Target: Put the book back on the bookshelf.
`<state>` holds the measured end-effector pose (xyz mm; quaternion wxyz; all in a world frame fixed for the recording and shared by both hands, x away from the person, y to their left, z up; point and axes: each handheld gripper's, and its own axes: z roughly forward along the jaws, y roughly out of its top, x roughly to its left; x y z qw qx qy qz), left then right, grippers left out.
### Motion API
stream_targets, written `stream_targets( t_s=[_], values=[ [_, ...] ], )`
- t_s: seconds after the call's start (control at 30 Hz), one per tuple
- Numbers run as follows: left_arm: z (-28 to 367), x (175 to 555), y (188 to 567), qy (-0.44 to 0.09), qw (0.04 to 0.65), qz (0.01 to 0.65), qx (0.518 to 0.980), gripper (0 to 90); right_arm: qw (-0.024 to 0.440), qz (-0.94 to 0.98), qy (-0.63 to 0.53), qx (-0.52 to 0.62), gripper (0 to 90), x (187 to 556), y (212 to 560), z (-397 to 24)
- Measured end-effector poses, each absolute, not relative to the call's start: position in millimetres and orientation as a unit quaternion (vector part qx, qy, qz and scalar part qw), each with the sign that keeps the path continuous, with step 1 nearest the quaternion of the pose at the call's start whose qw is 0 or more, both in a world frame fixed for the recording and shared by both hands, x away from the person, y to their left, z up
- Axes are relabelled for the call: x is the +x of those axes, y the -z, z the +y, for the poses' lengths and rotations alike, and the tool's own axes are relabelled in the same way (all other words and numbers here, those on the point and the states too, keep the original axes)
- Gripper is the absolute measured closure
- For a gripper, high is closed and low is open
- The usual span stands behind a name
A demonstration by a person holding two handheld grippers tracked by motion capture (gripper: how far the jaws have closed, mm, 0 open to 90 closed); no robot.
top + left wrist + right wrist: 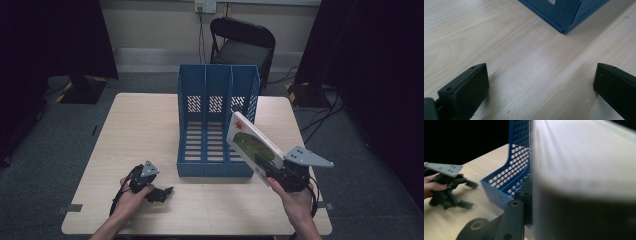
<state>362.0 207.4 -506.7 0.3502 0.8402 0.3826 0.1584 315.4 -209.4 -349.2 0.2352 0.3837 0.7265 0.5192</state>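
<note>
In the right gripper view the book [584, 170] is blurred. It is clamped, tilted, by the right hand-held gripper [280, 172] near the counter's [145, 125] front right corner, beside the blue file rack [216, 120]. The left hand-held gripper [161, 192] is rested spread wide, empty, near the front edge.

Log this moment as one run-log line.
left hand-held gripper: open, low over table | right hand-held gripper: shut on book, tilted beside blue file rack, not yet inserted
</note>
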Motion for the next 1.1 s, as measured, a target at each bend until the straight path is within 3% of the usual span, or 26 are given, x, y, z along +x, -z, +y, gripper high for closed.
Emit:
stream_targets(
  t_s=[1.1],
  values=[
    [207,362,507,-0.158,0.35,0.383,0.84,0.0,0.292,0.671,-0.463,0.5,76.4,396,378,-178]
  ],
)
